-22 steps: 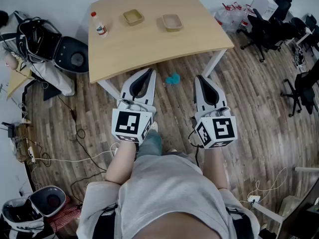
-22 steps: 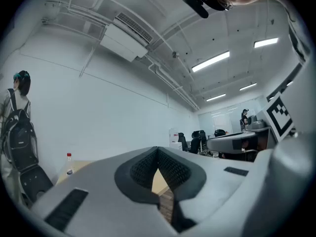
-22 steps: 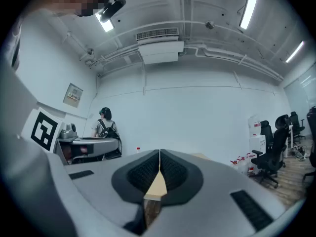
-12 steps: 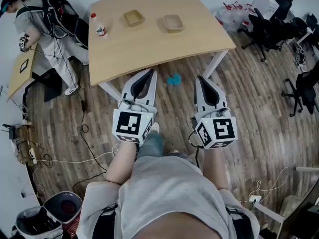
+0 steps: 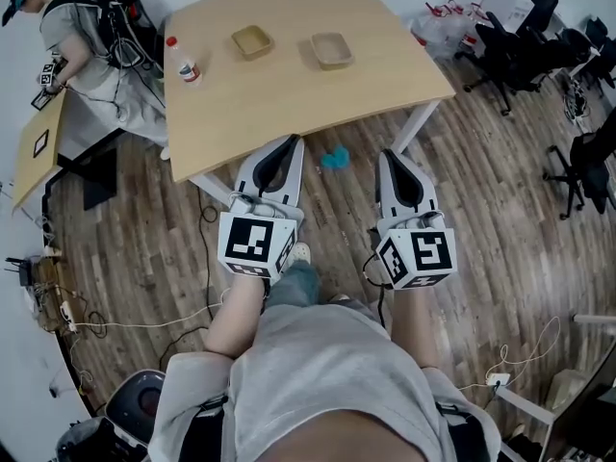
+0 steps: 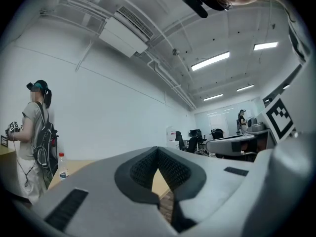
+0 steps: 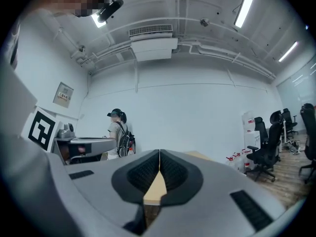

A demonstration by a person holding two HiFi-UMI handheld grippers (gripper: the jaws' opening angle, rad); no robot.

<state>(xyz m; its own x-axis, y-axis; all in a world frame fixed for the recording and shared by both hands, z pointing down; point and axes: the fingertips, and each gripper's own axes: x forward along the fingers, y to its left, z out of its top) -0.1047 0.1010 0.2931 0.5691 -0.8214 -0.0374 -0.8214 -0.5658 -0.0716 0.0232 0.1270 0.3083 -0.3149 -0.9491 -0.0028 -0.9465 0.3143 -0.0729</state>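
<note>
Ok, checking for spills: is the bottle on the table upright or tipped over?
Upright: the bottle stands on its base near the table's left edge, red cap on top.

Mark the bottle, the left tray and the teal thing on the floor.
bottle [image 5: 182, 61], head view, on its body.
left tray [image 5: 252, 41], head view, on its bare inside.
teal thing [image 5: 334, 157], head view, on its middle.

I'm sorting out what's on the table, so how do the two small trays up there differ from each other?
The left tray is yellower; the right tray is a paler tan. The left tray sits nearer the bottle, the right tray nearer the right edge of the table. Both are shallow, squarish and look empty.
</note>
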